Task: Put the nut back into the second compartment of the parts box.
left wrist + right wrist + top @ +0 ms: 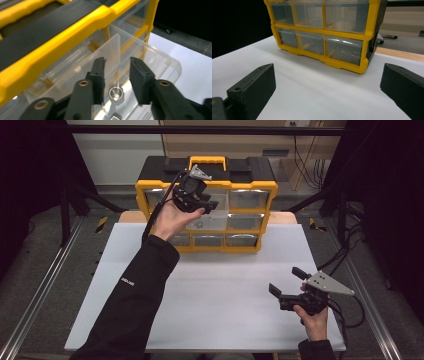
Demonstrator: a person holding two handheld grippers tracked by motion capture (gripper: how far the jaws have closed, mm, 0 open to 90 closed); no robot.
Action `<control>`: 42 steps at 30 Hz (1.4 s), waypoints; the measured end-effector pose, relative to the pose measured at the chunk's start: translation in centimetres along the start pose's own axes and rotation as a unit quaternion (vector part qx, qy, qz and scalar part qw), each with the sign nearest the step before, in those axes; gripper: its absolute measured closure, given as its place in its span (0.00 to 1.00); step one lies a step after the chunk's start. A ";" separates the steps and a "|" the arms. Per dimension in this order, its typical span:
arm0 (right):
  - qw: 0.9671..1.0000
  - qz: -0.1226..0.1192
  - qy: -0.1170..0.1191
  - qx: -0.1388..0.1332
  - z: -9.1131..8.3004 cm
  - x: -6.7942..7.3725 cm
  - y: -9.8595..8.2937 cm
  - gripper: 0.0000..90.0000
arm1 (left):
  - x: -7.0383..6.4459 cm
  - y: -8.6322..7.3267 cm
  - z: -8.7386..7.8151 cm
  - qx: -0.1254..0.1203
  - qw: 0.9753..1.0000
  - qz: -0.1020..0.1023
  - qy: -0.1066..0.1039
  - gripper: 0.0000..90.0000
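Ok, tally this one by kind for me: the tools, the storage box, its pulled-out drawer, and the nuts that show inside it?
tools: 2, left tool and right tool
yellow-and-black drawer organizer: 1
pulled-out clear drawer: 1
metal nuts seen in that drawer: 2, one between the left tool's jaws and one at the frame edge
Total: 6

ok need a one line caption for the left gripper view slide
Open left gripper poised over a metal nut in a clear drawer pulled out of the yellow organizer.
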State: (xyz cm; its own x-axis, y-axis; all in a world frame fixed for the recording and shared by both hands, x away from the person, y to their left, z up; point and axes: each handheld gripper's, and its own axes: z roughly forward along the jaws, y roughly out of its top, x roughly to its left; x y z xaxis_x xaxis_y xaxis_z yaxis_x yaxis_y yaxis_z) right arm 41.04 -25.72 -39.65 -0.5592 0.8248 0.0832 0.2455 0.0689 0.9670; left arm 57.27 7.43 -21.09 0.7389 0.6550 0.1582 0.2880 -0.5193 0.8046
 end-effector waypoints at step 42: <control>1.000 -0.001 -0.004 0.002 0.1 0.0 -0.1 0.01 | -3.8 -9.9 -7.7 -0.122 0.992 0.004 -0.027 0.10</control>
State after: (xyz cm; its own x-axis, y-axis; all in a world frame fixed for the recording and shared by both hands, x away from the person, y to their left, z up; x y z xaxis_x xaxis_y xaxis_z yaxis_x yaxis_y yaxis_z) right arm 41.09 -25.67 -39.74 -0.5539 0.8288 0.0796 0.2468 0.0722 0.9664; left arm 46.93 14.33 -25.23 0.7739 0.6177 0.1398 0.1309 -0.3720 0.9189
